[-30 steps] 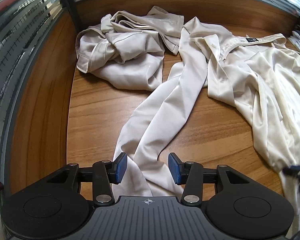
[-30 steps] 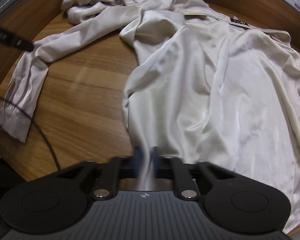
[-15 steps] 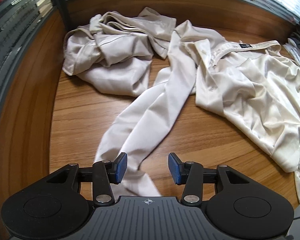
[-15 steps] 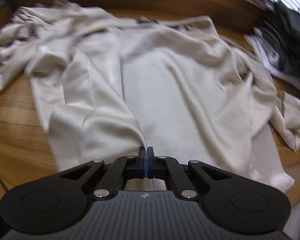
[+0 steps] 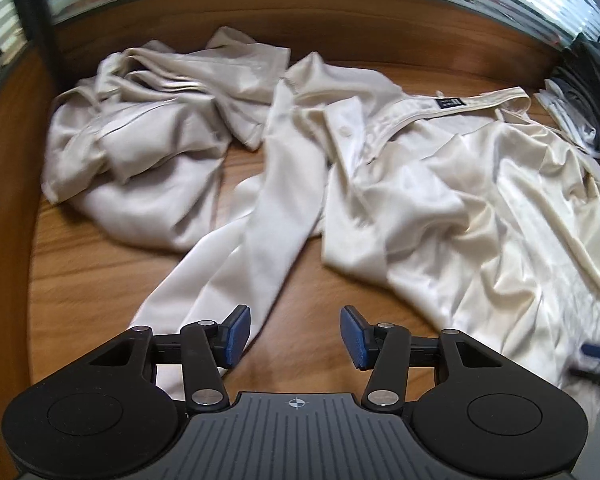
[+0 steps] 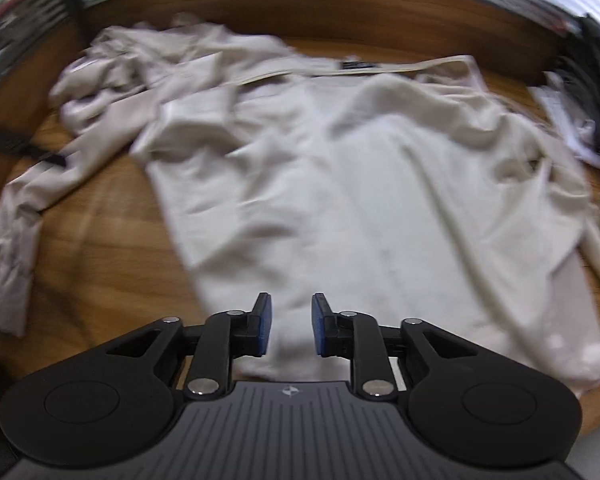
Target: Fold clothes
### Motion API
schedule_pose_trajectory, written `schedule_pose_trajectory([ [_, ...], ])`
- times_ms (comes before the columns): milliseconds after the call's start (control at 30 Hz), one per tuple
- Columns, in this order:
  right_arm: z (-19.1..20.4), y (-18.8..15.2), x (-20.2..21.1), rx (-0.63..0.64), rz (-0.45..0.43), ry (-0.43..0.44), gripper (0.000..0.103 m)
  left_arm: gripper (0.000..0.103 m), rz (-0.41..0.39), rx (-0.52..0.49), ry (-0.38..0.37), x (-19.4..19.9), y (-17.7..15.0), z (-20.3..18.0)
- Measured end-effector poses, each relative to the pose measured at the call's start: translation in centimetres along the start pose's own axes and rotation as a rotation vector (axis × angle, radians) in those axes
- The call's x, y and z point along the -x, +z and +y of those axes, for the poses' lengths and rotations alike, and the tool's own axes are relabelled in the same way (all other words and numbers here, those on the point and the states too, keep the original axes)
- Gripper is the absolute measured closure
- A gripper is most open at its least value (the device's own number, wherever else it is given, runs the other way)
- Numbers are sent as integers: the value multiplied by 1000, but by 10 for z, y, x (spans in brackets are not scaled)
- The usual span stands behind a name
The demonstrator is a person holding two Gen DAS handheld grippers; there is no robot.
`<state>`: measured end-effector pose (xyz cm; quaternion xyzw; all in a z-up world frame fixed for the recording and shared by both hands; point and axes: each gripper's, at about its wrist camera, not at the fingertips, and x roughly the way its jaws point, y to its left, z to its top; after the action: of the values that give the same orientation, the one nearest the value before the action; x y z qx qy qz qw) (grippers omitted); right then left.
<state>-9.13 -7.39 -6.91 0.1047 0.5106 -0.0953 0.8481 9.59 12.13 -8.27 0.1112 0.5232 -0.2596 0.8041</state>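
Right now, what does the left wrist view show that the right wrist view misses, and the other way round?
Only the left wrist view shows the left gripper, its jaws opening over bare table beside the long sleeve, and a button near the collar. Only the right wrist view shows the right gripper, jaws opening above the shirt's hem with nothing clamped, the sleeve's cuff end and the shirt's far side. Both show the cream shirt, its black label, the crumpled second garment and the dark pile at right.

Wooden table [image 5: 100, 280], cream shirt [image 6: 360, 200] spread flat, crumpled beige garment [image 5: 140, 152] beside it — dark folded clothes [image 5: 592, 80] at the far corner
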Motion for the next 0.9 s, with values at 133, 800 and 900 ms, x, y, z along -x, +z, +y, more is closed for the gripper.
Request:
schedule_pose_trajectory([
  [133,30,-9,-12,54,34,10,53,49,0,-10,-30,-17,16,-12],
  [800,37,-22,-5,-54,54,40,102,99,-27,68,-16,-30,43,-6],
  [900,42,-26,12,-94,47,128,102,99,-60,76,-36,-9,55,-3],
])
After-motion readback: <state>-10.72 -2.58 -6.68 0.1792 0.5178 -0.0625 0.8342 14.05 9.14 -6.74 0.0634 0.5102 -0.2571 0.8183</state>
